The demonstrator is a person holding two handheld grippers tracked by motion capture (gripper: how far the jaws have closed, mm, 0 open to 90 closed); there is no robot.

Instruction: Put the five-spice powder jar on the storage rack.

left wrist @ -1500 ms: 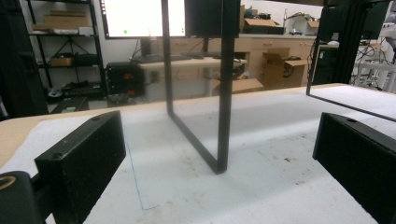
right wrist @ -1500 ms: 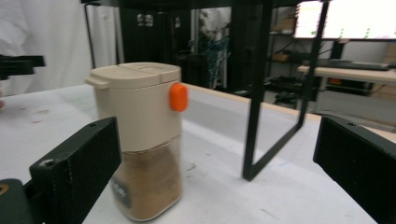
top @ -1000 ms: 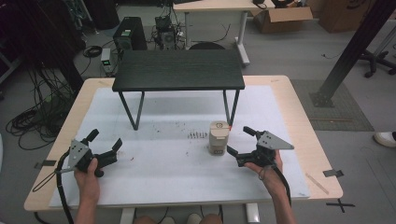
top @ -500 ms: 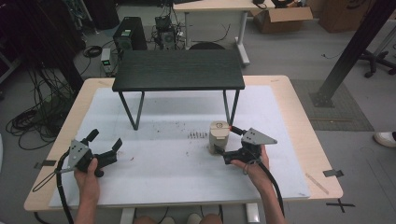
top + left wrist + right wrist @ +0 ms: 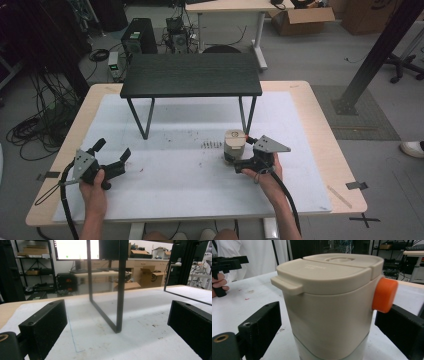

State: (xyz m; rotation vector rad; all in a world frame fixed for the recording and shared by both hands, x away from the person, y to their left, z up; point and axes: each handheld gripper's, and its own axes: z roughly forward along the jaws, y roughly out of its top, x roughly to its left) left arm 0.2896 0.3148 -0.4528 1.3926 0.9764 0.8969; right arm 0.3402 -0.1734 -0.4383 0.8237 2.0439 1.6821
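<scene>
A beige lidded container (image 5: 234, 145) stands upright on the white mat (image 5: 190, 195) that covers the light wooden table (image 5: 320, 120), right of centre and just in front of the right legs of a small black bench-like stand (image 5: 191, 75) set farther back on the mat. In the right gripper view the container (image 5: 329, 307) looms close between the two black jaws: it has a flat two-part lid (image 5: 329, 267) with a small tab (image 5: 287, 285) jutting toward the left of that view, a round orange button (image 5: 384, 295) on its side toward the right, and a paler band at its base. The right gripper (image 5: 243, 151) is held low by the right hand (image 5: 265, 172) with its jaws spread wide to either side of the container; a gap shows on the left, while the right jaw sits just under the orange button, and whether it touches cannot be told. The left gripper (image 5: 112, 157), held by the left hand (image 5: 95, 182) near the mat's left edge, is well apart from the container and grips nothing, its jaws wide open. In the left gripper view those jaws frame a black leg (image 5: 120, 287) of the stand resting on the mat, with shelves, a bright monitor (image 5: 75, 248) and cardboard boxes (image 5: 150, 272) beyond the table. A few small dark specks (image 5: 211, 145) lie on the mat just left of the container
</scene>
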